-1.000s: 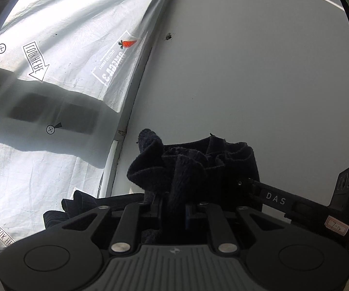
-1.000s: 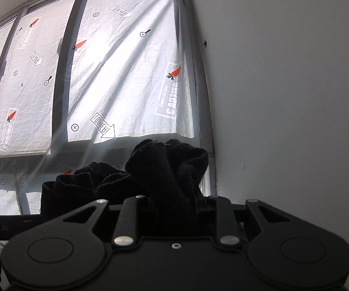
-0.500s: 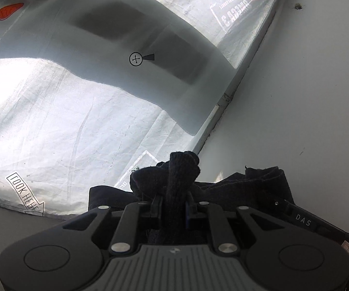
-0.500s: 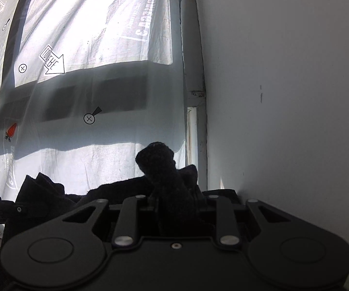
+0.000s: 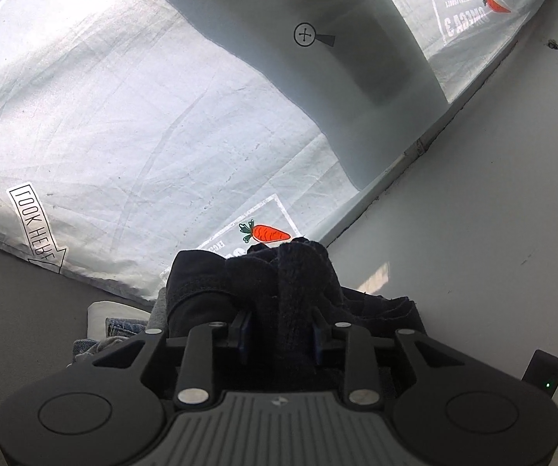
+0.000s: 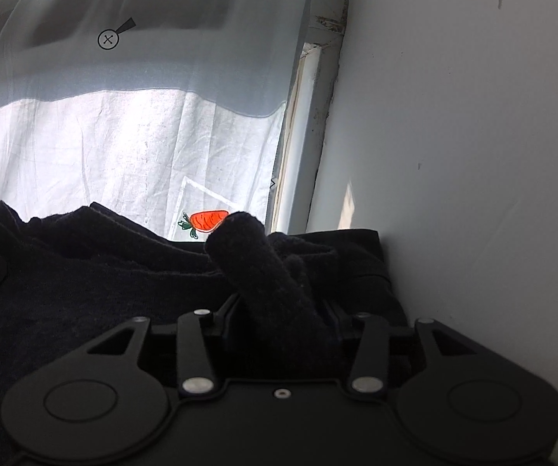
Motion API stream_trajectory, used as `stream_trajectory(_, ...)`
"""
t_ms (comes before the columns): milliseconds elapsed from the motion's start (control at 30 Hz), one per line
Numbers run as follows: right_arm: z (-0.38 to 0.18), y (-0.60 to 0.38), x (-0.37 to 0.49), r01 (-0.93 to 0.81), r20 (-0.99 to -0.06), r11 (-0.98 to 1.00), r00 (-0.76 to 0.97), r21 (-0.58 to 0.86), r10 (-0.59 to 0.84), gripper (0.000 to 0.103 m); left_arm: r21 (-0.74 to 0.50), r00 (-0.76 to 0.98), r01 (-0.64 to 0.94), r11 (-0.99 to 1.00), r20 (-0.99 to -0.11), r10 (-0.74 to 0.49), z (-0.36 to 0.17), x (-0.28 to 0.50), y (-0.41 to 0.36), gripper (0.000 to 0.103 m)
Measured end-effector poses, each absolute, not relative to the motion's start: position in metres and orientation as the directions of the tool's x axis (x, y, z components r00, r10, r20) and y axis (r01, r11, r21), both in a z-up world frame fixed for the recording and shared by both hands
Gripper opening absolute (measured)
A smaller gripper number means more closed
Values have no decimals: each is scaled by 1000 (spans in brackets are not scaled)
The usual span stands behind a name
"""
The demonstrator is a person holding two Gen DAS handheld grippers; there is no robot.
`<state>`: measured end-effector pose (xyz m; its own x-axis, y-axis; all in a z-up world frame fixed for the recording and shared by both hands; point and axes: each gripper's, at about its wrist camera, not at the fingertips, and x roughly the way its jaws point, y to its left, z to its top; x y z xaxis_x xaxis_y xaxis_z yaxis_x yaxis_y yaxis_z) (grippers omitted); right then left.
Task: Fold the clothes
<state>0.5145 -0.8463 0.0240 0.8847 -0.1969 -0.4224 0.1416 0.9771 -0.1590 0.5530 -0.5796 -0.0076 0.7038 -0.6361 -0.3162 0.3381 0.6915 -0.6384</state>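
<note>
A black knit garment [image 5: 290,287] is bunched between the fingers of my left gripper [image 5: 281,336], which is shut on it. The same black garment [image 6: 85,279] spreads wide in the right wrist view, and my right gripper [image 6: 279,318] is shut on a rolled edge of it that sticks up between the fingers. Both grippers hold the cloth up in front of a window and a wall. The fingertips are hidden by the fabric.
A window covered with white printed plastic sheeting [image 5: 143,116] fills the left side; it also shows in the right wrist view [image 6: 104,136]. A white wall [image 6: 453,136] is on the right. Denim and light cloth [image 5: 120,330] lie low at the left.
Both views have tilted downward along the window. The black garment has spread wider and lies lower across the right wrist view. Denim cloth has come into the left wrist view.
</note>
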Motion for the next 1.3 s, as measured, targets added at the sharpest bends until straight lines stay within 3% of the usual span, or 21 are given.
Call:
stream_trajectory(67,34,-843,513,139,-400,973,894,-187,-204,65,-571,739,347,744,-323,-592,7,547,-580,43)
stream_trajectory(100,40,-840,511,137,-383,970,900,-201,-206,76,-529,773,336,779,-317,-549,15,542,-577,59)
stream_trajectory(133,45,-838,507,134,-361,967,909,-215,-206,79,-489,805,324,810,-307,-507,23,537,-574,75)
stream_trajectory(267,73,-821,481,148,-237,962,950,-229,-203,98,-476,847,320,820,-244,-472,47,525,-548,85)
stream_trajectory(333,85,-813,469,158,-211,967,957,-200,-200,101,-449,863,309,838,-238,-446,57,512,-536,98)
stream_trajectory(400,89,-802,452,171,-201,971,958,-168,-204,102,-381,890,289,878,-231,-393,62,494,-529,102)
stream_trajectory(467,88,-790,435,188,-197,972,957,-142,-214,103,-312,913,271,911,-217,-346,64,469,-520,103)
stream_trajectory(667,80,-752,371,172,-188,985,968,15,-167,103,-235,908,307,922,-217,-357,57,392,-484,103)
stream_trajectory(833,72,-708,313,143,-185,985,975,92,-124,103,-147,954,148,978,-238,-181,35,312,-455,103)
stream_trajectory(933,65,-673,280,153,-234,986,963,61,-135,103,-176,946,141,974,-265,-185,32,271,-425,103)
stream_trajectory(1133,56,-609,229,39,-312,992,950,120,1,103,-64,953,54,996,-294,-71,52,205,-376,103)
stream_trajectory(1300,51,-543,197,-5,-360,990,932,138,55,103,-109,951,23,994,-305,-55,60,168,-315,103)
